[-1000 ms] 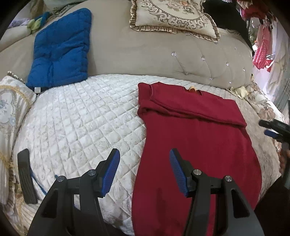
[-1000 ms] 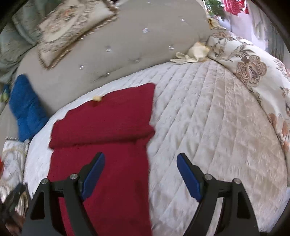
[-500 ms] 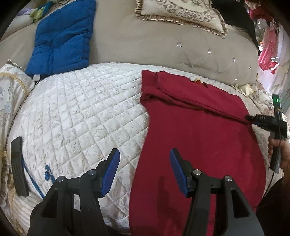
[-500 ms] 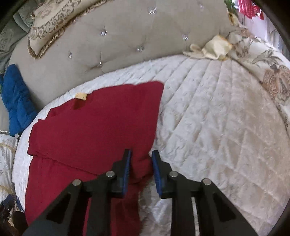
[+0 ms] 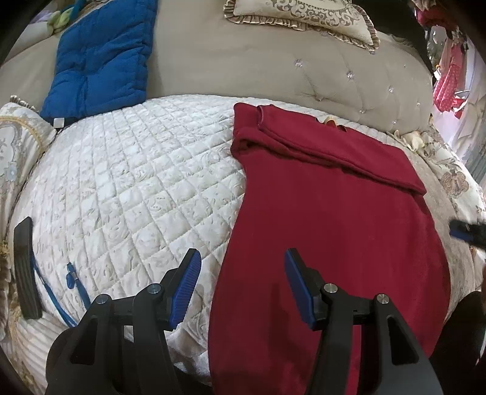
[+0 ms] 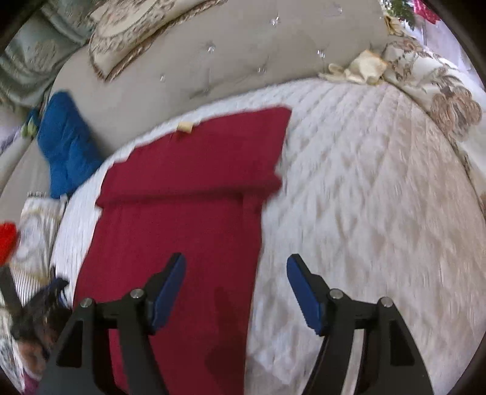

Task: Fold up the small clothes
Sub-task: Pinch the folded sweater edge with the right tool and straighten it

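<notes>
Lying flat on the quilted cream bedspread (image 5: 136, 188), the red garment (image 5: 331, 231) fills the centre and lower right of the left wrist view and runs from near the tufted beige headboard (image 5: 258, 66) down to the bottom edge of the frame. Its upper part is folded over, forming a doubled band across the top with a clear fold line from upper left to middle right. A small pale tag (image 6: 185, 126) shows at the garment's top edge.

Left tongs (image 5: 241, 287): jaws wide apart, blue pads facing each other, nothing held. They hover over the garment's left edge, one pad above the bedspread and the other above red fabric. Contact with the cloth cannot be confirmed.

Right tongs (image 6: 235, 291): jaws wide apart, nothing held. They straddle the garment's right edge in the lower centre of the right wrist view, left pad over red fabric, right pad over bedspread. This view is motion-blurred.

Surroundings noted: a blue cushion (image 5: 100, 57) leans against the headboard at upper left of the left wrist view; an embroidered pillow (image 5: 303, 13) sits at top centre; a black flat object (image 5: 25, 267) with a blue cord (image 5: 57, 300) lies at lower left on the bedspread. A crumpled cream cloth (image 6: 358, 68) rests at upper right of the right wrist view.
</notes>
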A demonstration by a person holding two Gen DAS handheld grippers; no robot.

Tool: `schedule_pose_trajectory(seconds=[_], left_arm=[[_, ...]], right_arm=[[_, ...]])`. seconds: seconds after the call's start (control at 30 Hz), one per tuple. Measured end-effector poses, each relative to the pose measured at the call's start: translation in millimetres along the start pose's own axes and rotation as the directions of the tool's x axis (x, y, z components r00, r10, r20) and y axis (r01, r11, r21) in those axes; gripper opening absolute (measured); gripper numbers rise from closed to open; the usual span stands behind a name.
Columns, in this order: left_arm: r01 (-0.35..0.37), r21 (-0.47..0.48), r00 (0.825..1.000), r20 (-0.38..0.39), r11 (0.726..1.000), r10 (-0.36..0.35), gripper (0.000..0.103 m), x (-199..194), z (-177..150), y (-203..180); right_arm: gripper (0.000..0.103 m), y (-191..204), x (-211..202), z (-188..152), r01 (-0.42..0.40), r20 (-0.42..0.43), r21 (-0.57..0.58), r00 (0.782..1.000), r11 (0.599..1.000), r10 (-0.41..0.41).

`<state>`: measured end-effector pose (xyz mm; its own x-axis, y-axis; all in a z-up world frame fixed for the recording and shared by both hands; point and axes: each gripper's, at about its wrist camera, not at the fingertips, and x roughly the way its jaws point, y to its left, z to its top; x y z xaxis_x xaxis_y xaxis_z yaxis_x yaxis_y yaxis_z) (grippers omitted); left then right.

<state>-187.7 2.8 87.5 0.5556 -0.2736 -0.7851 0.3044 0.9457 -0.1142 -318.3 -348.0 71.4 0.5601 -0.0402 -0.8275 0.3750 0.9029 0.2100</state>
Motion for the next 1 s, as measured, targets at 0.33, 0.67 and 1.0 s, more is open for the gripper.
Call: schedule_pose_trajectory(seconds=[0.33,0.67,1.0], left_arm=[[-0.021,0.014,1.000,0.002,1.000,0.021,0.036,-4,-3,0],[-0.019,0.010,1.000,-0.003,1.000,0.019,0.036,-6,-4,0],[0.042,-0.012,0.994,-0.096,0.999,-0.043,0.036,-6,-26,11]], right_arm=[[0.077,5,-6,-65,0.005,-0.063,-0.003,0.998,1.000,-0.005],[0.077,8,-5,-68,0.004,-0.029,0.014,1.000,1.000,-0.004],[0.077,21,-3,-84,-0.039,-0.140,-0.092,0.990,0.995,0.026]])
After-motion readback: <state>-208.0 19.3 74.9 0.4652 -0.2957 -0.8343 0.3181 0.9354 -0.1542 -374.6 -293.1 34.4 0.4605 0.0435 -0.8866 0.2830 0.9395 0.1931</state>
